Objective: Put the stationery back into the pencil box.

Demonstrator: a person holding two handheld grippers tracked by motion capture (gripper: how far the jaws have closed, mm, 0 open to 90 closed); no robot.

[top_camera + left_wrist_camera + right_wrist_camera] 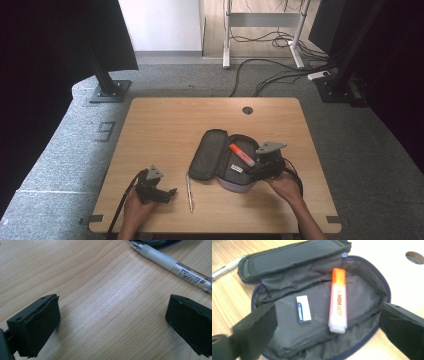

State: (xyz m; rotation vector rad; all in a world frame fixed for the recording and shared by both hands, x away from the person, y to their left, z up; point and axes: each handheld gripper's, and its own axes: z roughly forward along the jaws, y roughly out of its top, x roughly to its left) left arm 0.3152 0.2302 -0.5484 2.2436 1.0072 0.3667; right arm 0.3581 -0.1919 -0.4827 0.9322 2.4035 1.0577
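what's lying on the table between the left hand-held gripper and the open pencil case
A pen lies between the left hand-held gripper and the pencil case, seen in the high view.

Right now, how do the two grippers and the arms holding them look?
Both grippers are black. The left gripper and the right gripper each carry a grey three-cornered plate on top and trail a black cable. In the gripper views, the jaws end in blocky black pads with small screw holes. The forearms are bare, with no sleeves in sight.
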